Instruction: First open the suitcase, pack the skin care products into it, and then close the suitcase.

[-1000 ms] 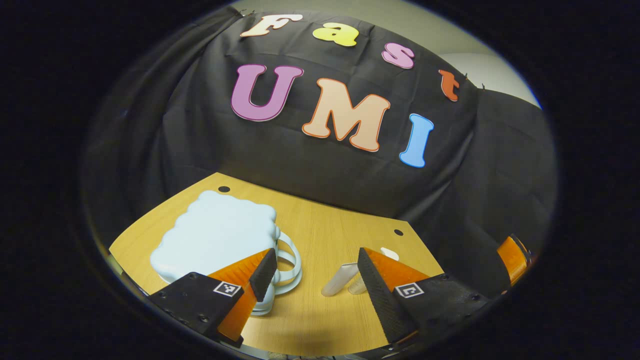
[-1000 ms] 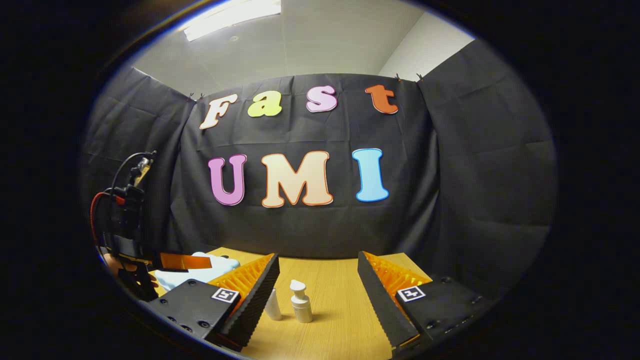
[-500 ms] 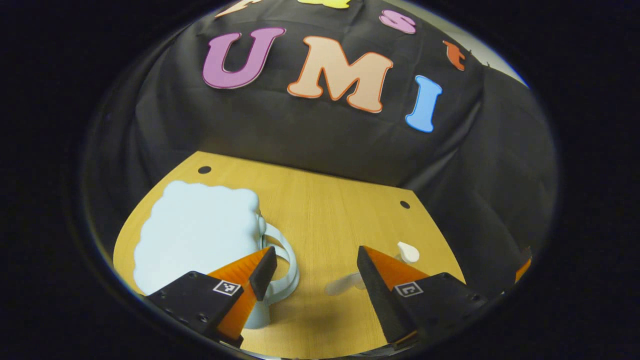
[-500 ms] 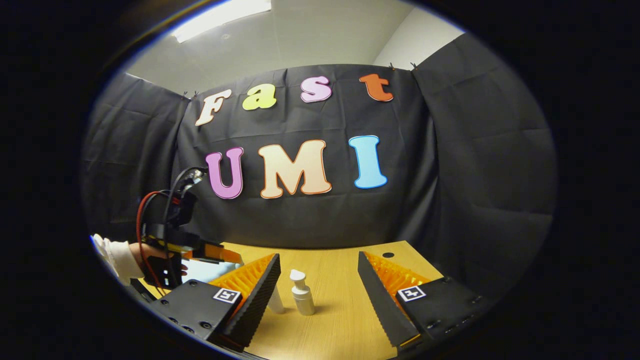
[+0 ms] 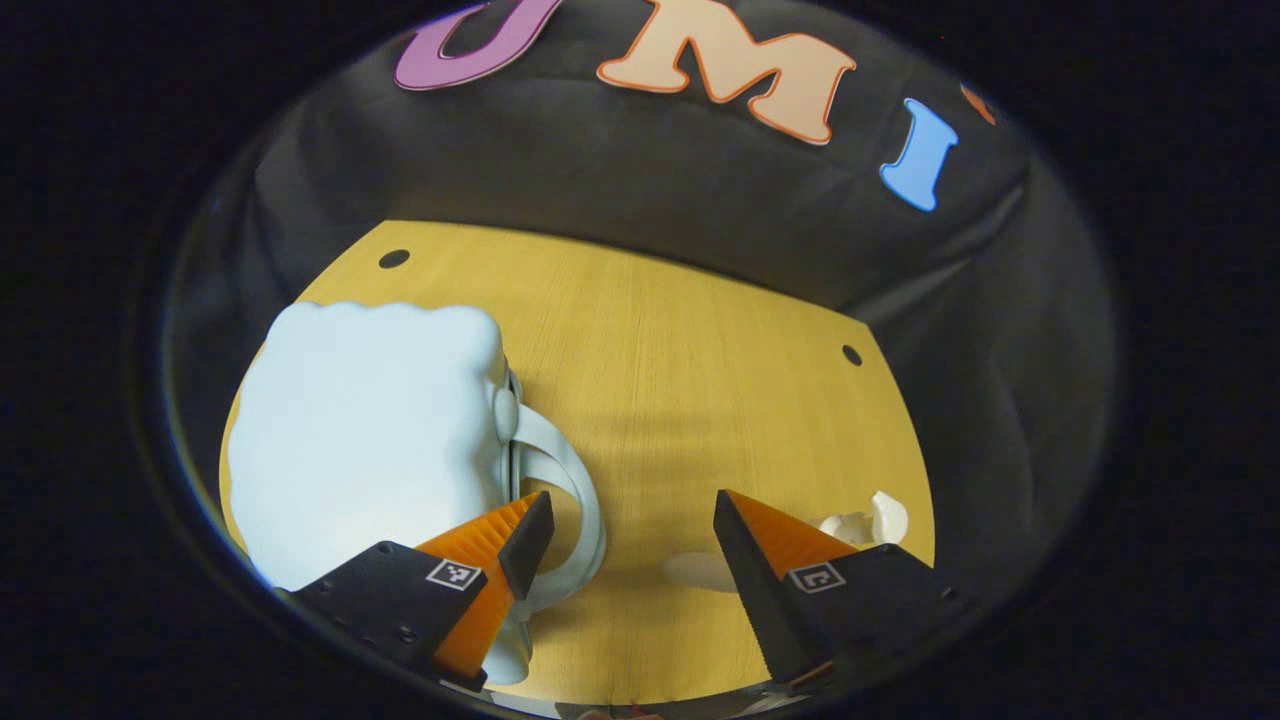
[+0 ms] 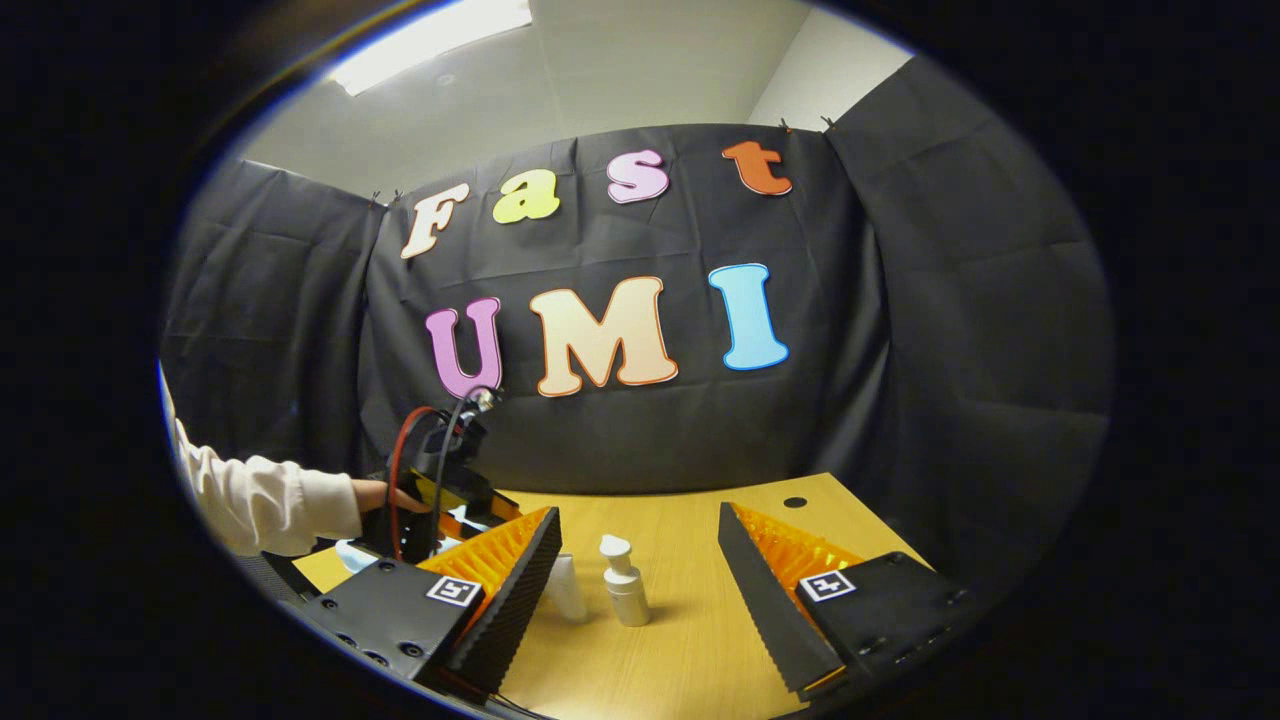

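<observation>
The pale blue case (image 5: 365, 430) (scalloped edge, looped handle) lies shut on the bench (image 5: 690, 370), left of the wide left claw (image 5: 625, 525). Right claw (image 6: 640, 545) wide; pump bottle (image 6: 625, 595) and tube (image 6: 568, 590) stand ahead.

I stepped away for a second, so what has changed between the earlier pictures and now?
The left gripper has tilted down and moved in over the closed pale blue scalloped suitcase, its open fingers now near the looped handle. Nothing was gripped or released. The right gripper stays open and barely shifted; the white pump bottle and white tube still stand on the wooden table.
</observation>
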Demonstrator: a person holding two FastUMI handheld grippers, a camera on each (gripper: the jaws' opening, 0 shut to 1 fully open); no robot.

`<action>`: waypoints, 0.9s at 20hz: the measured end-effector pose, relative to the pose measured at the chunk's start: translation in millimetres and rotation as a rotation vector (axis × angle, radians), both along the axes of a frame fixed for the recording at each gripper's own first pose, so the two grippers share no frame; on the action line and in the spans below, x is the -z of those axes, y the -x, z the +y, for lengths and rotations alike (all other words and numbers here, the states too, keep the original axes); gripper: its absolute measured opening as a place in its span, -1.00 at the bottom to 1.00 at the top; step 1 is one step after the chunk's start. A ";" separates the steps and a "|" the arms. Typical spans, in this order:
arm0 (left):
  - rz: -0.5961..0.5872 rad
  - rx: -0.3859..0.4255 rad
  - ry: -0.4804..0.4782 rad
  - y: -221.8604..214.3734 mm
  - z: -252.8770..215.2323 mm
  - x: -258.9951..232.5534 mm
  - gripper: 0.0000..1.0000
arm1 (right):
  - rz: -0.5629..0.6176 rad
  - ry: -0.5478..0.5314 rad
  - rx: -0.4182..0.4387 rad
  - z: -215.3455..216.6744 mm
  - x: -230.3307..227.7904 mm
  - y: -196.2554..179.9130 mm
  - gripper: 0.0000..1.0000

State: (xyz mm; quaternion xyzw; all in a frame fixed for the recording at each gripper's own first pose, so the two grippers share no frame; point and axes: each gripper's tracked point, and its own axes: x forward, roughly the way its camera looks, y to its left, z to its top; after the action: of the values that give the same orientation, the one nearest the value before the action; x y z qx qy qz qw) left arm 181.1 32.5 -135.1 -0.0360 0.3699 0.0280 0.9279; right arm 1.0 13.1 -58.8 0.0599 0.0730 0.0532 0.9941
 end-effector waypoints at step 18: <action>0.404 -0.028 -0.093 -14.4 12.4 80.8 0.54 | 0.010 0.001 0.023 -15.9 -0.1 16.8 0.97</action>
State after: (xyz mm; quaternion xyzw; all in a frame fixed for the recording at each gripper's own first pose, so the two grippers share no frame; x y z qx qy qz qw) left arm 195.5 44.9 -215.9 0.0080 0.5463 0.0647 0.8350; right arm -15.9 -2.8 -58.7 0.0605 0.0775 0.0415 0.9943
